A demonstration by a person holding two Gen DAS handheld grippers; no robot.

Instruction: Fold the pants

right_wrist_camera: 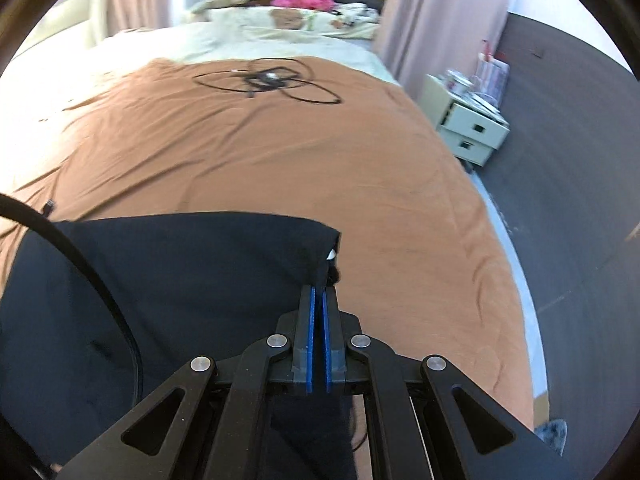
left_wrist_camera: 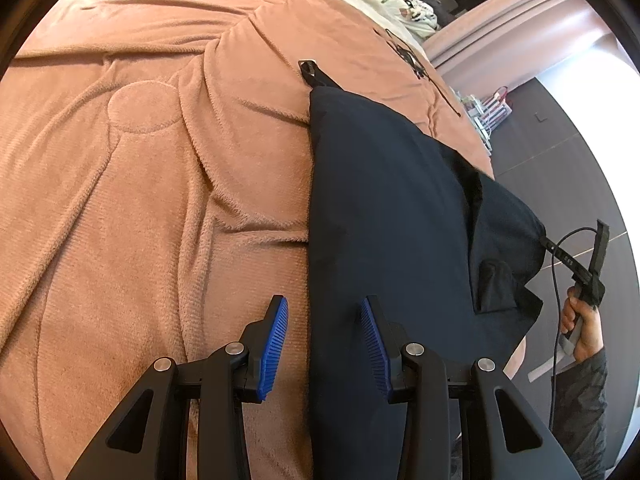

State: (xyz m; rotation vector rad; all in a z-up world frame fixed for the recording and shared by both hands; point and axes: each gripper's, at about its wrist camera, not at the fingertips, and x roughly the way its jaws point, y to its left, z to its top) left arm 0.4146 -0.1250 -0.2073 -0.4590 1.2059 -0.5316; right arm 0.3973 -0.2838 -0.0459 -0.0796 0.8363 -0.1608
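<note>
Dark navy pants [left_wrist_camera: 400, 220] lie lengthwise on a brown blanket [left_wrist_camera: 140, 200], with a strap and buckle [left_wrist_camera: 309, 69] at their far end. My left gripper [left_wrist_camera: 324, 302] hovers open over the pants' left edge, blue pads [left_wrist_camera: 276, 340] apart and pressing nothing. At the right, a hand [left_wrist_camera: 580, 320] holds my right gripper [left_wrist_camera: 546, 242], which pinches a lifted corner of the pants. In the right wrist view the right gripper [right_wrist_camera: 319, 290] is shut on that corner of the pants [right_wrist_camera: 180, 280], and the cloth drapes away to the left.
A coiled black cable [right_wrist_camera: 268, 80] lies on the blanket [right_wrist_camera: 360, 200] farther up the bed. Pillows and soft toys [right_wrist_camera: 288, 16] sit at the head. White drawers [right_wrist_camera: 472, 128] stand on the dark floor [right_wrist_camera: 560, 200] right of the bed's edge. A cable [right_wrist_camera: 80, 264] crosses the left.
</note>
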